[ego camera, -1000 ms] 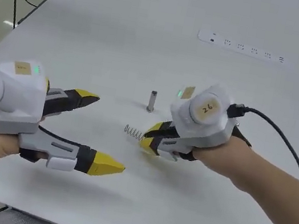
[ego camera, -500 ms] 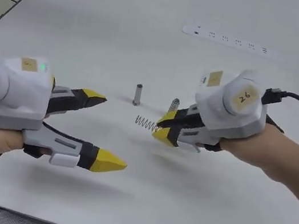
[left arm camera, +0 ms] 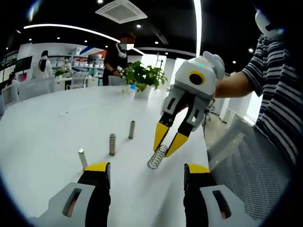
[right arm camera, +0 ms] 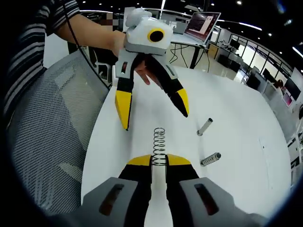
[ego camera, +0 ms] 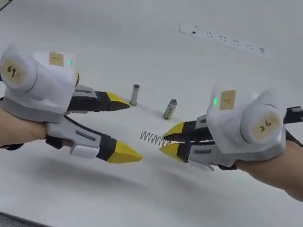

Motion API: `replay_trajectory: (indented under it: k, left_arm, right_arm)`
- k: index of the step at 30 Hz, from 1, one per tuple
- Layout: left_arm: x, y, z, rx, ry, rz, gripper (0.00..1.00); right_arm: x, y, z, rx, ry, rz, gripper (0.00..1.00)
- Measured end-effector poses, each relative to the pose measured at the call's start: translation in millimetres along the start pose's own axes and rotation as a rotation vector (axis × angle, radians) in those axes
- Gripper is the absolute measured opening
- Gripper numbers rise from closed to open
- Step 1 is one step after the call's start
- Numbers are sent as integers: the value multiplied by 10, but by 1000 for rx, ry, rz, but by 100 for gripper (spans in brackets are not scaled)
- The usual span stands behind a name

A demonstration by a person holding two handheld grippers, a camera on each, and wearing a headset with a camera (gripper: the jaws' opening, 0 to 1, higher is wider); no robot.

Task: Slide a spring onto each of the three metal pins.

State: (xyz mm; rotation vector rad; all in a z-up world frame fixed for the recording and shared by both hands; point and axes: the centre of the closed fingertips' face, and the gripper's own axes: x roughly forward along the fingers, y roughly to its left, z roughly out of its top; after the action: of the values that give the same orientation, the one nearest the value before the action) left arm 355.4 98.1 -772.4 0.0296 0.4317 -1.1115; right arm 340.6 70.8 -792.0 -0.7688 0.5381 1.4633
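My right gripper (ego camera: 171,142) is shut on one end of a loose metal spring (ego camera: 151,139), which sticks out to the left above the white table. My left gripper (ego camera: 124,129) faces it, open and holding nothing. Behind them stand a bare metal pin (ego camera: 135,95) and a pin wearing a spring (ego camera: 170,109). In the left gripper view my own jaws (left arm camera: 147,170) frame the right gripper (left arm camera: 166,145) and the held spring (left arm camera: 157,157); a bare pin (left arm camera: 83,157) and two sprung pins (left arm camera: 112,144) (left arm camera: 132,129) stand left of it. In the right gripper view the spring (right arm camera: 159,146) points at the left gripper (right arm camera: 154,116).
A white power strip (ego camera: 228,42) lies at the far side of the table (ego camera: 95,33). A potted plant (left arm camera: 144,78) stands at the table's far end with a person (left arm camera: 120,56) behind it. A grey mesh chair (right arm camera: 42,132) is beside the table edge.
My right gripper has carried the spring to the right, uncovering the sprung pin behind it. My left gripper has moved in towards the spring. The head camera has also shifted.
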Motion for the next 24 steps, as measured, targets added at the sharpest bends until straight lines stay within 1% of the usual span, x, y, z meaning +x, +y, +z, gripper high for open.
replay_trajectory:
  k: [3,5,8,10,15,18,24]
  left_arm:
    - [61,-55,21,14,-2,-24,49]
    - [101,-93,-1,18,6,-45,46]
    - [150,-142,-54,32,25,-73,35]
    - [163,-174,-50,37,27,-83,31]
    - [185,-206,-16,45,13,-100,21]
    - [191,-219,-19,51,15,-108,17]
    - [197,-244,-5,57,9,-116,10]
  right_arm:
    - [-26,22,1,-10,-4,-1,7]
    - [-39,30,4,-13,-6,1,7]
    - [-54,24,-9,-23,0,-5,7]
    - [-64,22,-15,-21,-2,-6,7]
    - [-88,28,-31,-24,-4,-6,7]
    - [-111,27,-25,-26,-11,-6,7]
    - [-124,34,-3,-36,-18,-2,7]
